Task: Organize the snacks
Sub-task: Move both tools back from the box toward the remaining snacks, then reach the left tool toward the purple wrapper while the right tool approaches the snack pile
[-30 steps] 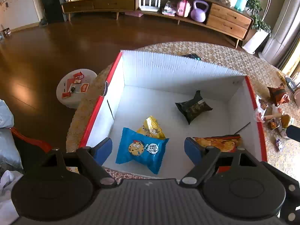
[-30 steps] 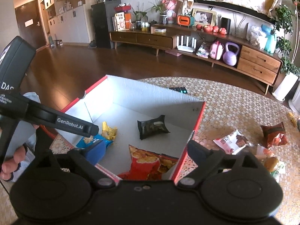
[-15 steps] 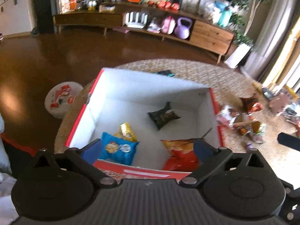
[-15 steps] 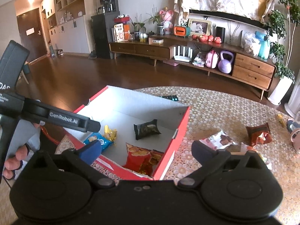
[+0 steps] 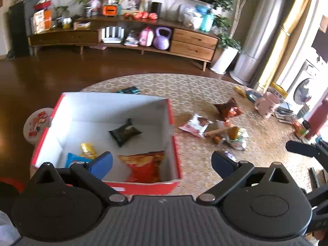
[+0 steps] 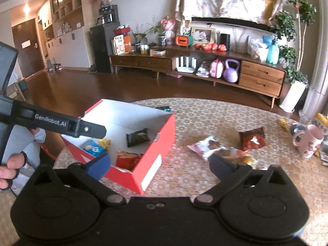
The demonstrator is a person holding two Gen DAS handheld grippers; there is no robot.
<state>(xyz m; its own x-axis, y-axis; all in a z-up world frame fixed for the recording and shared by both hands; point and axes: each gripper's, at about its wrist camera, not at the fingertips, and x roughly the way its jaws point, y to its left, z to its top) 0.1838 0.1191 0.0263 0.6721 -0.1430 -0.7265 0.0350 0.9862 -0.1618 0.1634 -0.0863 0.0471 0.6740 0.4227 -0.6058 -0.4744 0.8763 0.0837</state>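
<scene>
A red box with a white inside (image 5: pixel 174 127) (image 6: pixel 164 141) stands on the round table. In it lie a dark packet (image 5: pixel 125 132) (image 6: pixel 137 137), a yellow packet (image 5: pixel 88 150), a blue cookie packet (image 5: pixel 74 160) (image 6: pixel 93 147) and an orange-red chip bag (image 5: pixel 143 164) (image 6: pixel 128 160). Right of the box lie a white-pink packet (image 5: pixel 195 125) (image 6: pixel 207 146), a brown-red bag (image 5: pixel 227 108) (image 6: pixel 252 138) and several small snacks (image 5: pixel 233 135). My left gripper (image 5: pixel 162 163) is open and empty above the box's near right corner. My right gripper (image 6: pixel 158 164) is open and empty, held above the table beside the box.
A pink mug (image 5: pixel 266 105) (image 6: pixel 308 141) and clutter sit at the table's right edge. A dark remote (image 5: pixel 128 90) lies behind the box. A white stool (image 5: pixel 35 123) stands on the floor at left. A wooden sideboard (image 6: pixel 205 65) lines the far wall.
Both grippers have risen and pulled back from the box and swung to the right. The loose snacks on the table have come into view. Both stay open and empty.
</scene>
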